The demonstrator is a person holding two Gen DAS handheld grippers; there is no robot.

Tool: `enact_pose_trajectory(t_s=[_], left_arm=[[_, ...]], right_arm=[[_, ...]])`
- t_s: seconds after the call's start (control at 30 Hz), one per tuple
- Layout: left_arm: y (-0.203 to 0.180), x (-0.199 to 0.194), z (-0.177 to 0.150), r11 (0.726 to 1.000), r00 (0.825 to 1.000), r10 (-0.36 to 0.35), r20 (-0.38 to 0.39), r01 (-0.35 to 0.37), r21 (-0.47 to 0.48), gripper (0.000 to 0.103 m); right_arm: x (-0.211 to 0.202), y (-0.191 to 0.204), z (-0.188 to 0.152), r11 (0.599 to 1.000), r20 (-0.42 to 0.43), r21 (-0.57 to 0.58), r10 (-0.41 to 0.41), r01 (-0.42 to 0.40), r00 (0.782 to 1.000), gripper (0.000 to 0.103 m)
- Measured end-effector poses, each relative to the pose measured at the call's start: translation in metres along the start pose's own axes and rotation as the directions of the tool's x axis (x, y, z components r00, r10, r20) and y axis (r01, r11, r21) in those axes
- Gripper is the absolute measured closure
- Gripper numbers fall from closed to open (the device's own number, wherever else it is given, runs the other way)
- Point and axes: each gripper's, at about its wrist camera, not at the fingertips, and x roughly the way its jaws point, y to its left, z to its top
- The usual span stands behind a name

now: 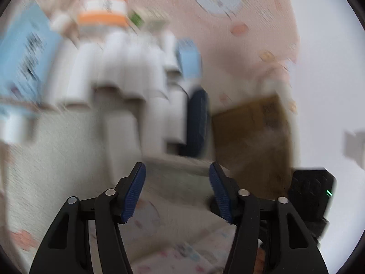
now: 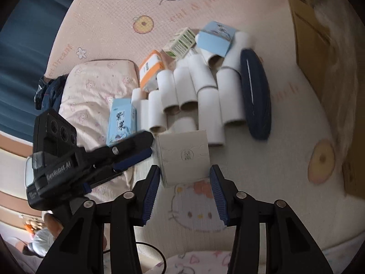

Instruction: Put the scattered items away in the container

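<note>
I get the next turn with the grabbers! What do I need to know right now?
Left hand-held gripper: open, empty.
Right hand-held gripper: open, empty, pointing at the white box.
The pile of paper tubes, small cartons and the dark blue case lies on the pink mat. The cardboard box stands at the right edge.
Nothing visibly packed yet; everything in the pile remains.

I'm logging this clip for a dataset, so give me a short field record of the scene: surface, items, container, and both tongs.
surface: pink cartoon-print mat
items: pile of white paper tubes, light blue box, orange box, white square box, dark blue case
container: cardboard box, right of the pile
left tongs: open, empty
right tongs: open, empty, just short of the white square box
</note>
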Motion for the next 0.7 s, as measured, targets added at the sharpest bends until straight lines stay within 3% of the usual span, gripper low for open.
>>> enact_pose_trajectory(t_s=[0.07,0.17,0.27,0.37,0.53,0.7], left_arm=[[-0.006,0.009,-0.013,1.000,1.000,-0.008,-0.013,0.008,-0.010,0.043],[-0.010,0.012,-0.027,0.994,0.993,0.109,0.052,-0.109,-0.002,0.044],[-0.003,0.007,-0.026,0.992,0.989,0.123,0.077,-0.120,-0.036,0.045],[-0.001,0.004,-0.018,0.986,0.982,0.165,0.091,-0.164,-0.022,0.045],[-0.007,0.017,-0.014,0.974,0.974,0.216,0.070,-0.220,0.055,0.045],[-0.019,0.048,-0.025,0.920,0.947,0.321,0.026,-0.318,0.227,0.045]], right_arm=[[0.002,0.001,-0.009,0.999,-0.022,0.022,0.036,-0.036,0.999,0.063],[0.004,0.008,-0.020,0.996,-0.031,-0.049,-0.073,0.071,0.997,0.065],[-0.002,-0.003,-0.021,0.999,-0.025,-0.011,-0.051,0.051,0.998,0.065],[-0.016,-0.010,-0.019,0.996,0.015,-0.019,-0.085,0.085,0.996,0.065],[-0.036,-0.021,-0.018,0.974,0.043,-0.090,-0.203,0.206,0.978,0.065],[-0.032,-0.041,-0.023,0.921,-0.004,-0.189,-0.347,0.340,0.938,0.064]])
